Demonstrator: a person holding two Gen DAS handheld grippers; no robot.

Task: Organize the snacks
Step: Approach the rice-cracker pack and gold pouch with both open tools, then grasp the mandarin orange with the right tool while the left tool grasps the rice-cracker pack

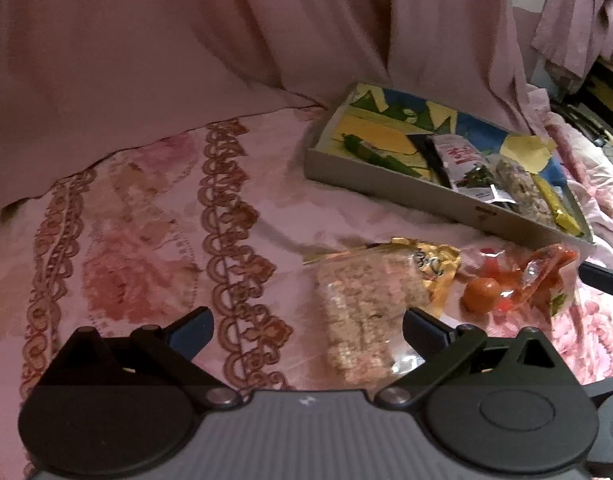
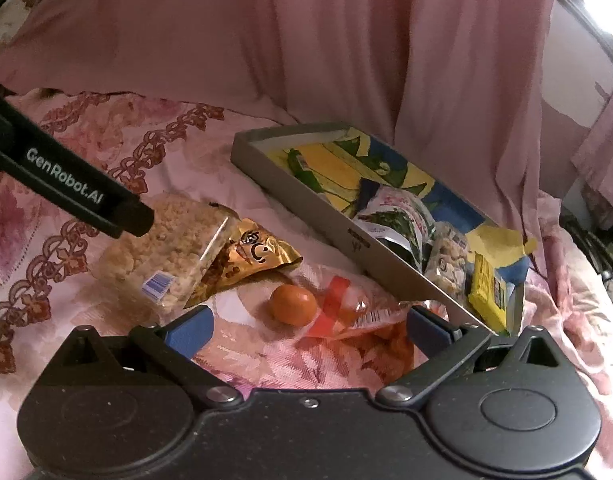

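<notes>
Nearest the lens in the left wrist view: left gripper [image 1: 308,330], matte black linkages on a ribbed grey body, blue-padded fingers spread wide with nothing between them, poised just above the clear rice-crisp pack [image 1: 360,312]. Same build on the right gripper [image 2: 309,326], fingers likewise splayed and empty, hovering over the orange crinkly bag [image 2: 370,320].

Underneath, pink floral bedspread [image 1: 146,240], soft and slightly rumpled, crossed by bands of brown scrolled embroidery. Behind it, plain pink drape [image 2: 346,40] hanging in long folds.

Loose on the bedspread: rice-crisp pack in glossy transparent film, lumpy beige blocks inside, a barcode sticker on one corner. Touching its far edge, gold foil snack packet [image 2: 252,258], shiny, creased, brown print. Just beside that, small round orange fruit [image 2: 293,304], smooth and matte. Next to the fruit, the orange bag, translucent and wrinkled with red panels, lying against the near wall of the tray.

Shallow rectangular tray [image 2: 302,188], grey flat walls, floor printed in blue, yellow and green shapes. Gathered at its right end: white-and-green sachet [image 2: 398,216], glossy and crumpled; clear pack of pale nuggets [image 2: 448,256] beside it; flat yellow bar [image 2: 488,292] at the end wall. Left half of the tray floor bare.
</notes>
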